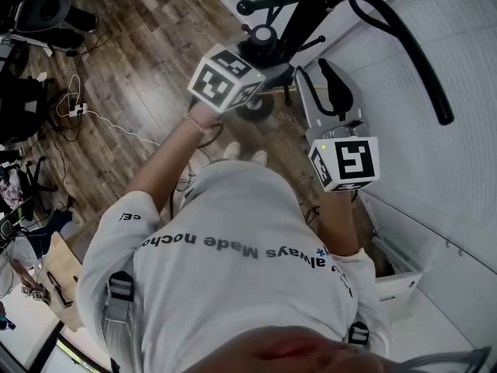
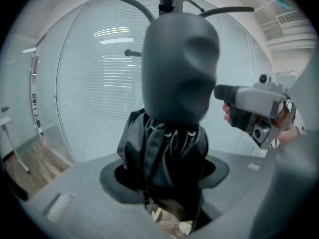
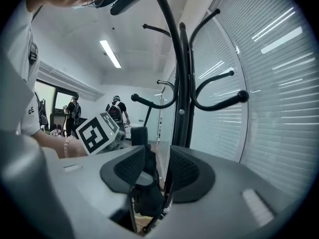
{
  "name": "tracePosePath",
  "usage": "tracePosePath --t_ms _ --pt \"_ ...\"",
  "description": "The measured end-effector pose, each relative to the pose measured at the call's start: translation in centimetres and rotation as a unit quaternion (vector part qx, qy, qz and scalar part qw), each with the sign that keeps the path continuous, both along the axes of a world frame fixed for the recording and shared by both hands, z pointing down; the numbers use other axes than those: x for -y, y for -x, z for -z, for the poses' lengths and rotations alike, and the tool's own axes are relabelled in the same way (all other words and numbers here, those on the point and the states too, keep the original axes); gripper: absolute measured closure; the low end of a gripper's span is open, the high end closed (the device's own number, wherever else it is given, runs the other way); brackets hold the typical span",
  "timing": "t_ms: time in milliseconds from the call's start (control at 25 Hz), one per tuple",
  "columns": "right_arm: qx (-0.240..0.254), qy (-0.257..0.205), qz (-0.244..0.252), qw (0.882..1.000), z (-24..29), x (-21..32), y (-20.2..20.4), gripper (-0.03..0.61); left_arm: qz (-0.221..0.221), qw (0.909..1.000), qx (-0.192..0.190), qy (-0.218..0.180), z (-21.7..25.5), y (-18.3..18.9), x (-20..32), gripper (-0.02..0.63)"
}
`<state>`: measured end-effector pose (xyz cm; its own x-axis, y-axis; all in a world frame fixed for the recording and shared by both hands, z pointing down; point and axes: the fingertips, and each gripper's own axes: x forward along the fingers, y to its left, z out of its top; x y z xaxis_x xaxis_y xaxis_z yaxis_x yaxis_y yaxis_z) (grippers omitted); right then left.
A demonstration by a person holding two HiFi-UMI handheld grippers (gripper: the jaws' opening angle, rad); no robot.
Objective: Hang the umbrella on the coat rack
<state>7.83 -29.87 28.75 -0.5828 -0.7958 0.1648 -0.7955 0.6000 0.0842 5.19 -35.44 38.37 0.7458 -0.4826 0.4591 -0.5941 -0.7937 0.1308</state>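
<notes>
The umbrella is clamped in the left claw near the rack; the right claw is set half apart. Next, lifting onto a hook seems needed.

Office-type workroom: swivel chairs, cables on wood floor, blinds, ceiling strip light.

the head view looks steeply down past the person's shirt onto the coat rack. the left gripper view sits tight behind the umbrella; the right gripper view faces the rack's pole closely. all three share the rack.
</notes>
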Motion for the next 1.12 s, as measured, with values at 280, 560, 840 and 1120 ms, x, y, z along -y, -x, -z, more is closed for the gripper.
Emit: tracePosePath --t_ms 280,560,840,1120 --pt "0.003 0.031 -0.027 0.999 -2.4 -0.7 -2.1 0.428 0.03 0.9989 -0.029 -0.022 1.1 0.6 0.1 0.312" --pt "0.007 0.043 -0.035 0.998 -3.5 -2.0 -2.1 0.431 0.078 0.9926 -0.07 -0.061 3.3 3.6 -1.0 0.307" --pt "0.011 0.034 -0.041 0.999 -3.4 -4.7 -2.2 0.442 0.136 0.9794 -0.103 -0.107 5.5 6.9 -4.9 0.324" --pt "0.017 0.024 -0.052 0.998 -2.4 -6.2 -2.1 0.462 0.156 0.9721 -0.114 -0.133 6.7 9.4 -7.9 0.388"
